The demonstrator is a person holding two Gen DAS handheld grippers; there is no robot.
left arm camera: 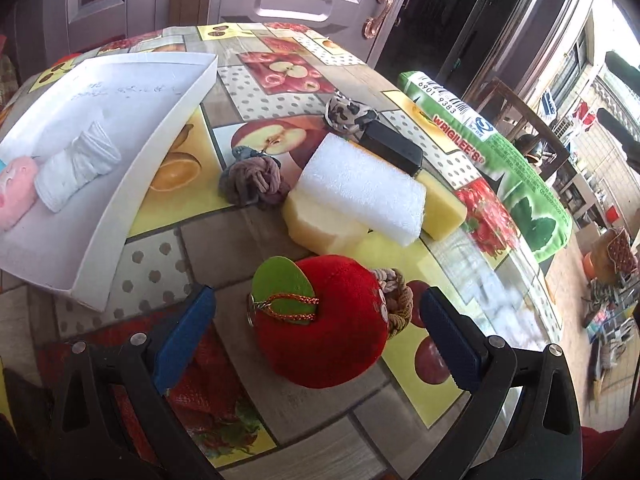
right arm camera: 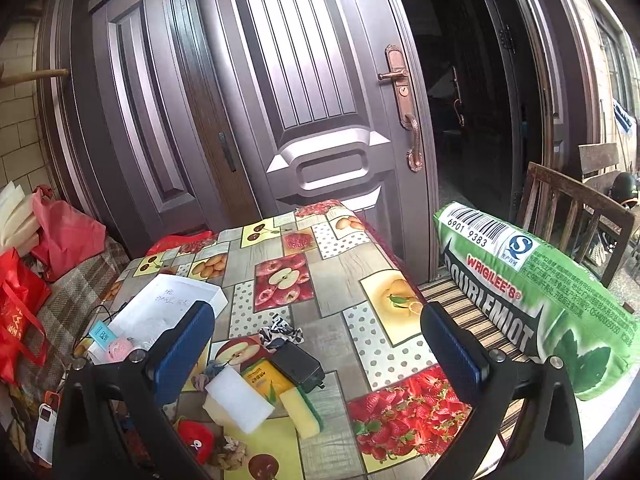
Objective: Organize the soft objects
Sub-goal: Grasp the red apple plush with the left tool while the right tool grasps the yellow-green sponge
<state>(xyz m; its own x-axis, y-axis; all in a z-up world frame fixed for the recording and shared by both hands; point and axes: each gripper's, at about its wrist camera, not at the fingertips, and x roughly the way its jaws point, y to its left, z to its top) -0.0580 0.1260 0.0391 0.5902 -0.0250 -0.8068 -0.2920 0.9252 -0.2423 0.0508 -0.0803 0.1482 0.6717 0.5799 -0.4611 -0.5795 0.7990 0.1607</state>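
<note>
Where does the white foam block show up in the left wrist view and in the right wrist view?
Left wrist: white foam block sits right of centre, atop pale yellow sponges.
Right wrist: it lies low, left of centre, beside the left finger.
Shared landmark: the black box just behind it.

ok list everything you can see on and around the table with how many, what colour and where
plush apple: 1, red with green leaf, table front, between the left tool's fingers
white foam block: 1, white, table centre, lying on pale sponges
yellow sponge: 1, yellow, right of the foam block
black box: 1, black, behind the foam block
hair scrunchies: 3, brown-grey, patterned, tan, scattered among the pile
white tray: 1, white, table left
rolled cloth: 1, white, in the tray
pink plush: 1, pink, in the tray
green pillow: 1, green, chair right of the table
red bags: 2, red, floor left
left tool: 1, blue pads, open around the apple
right tool: 1, blue pads, open, above the table
</note>
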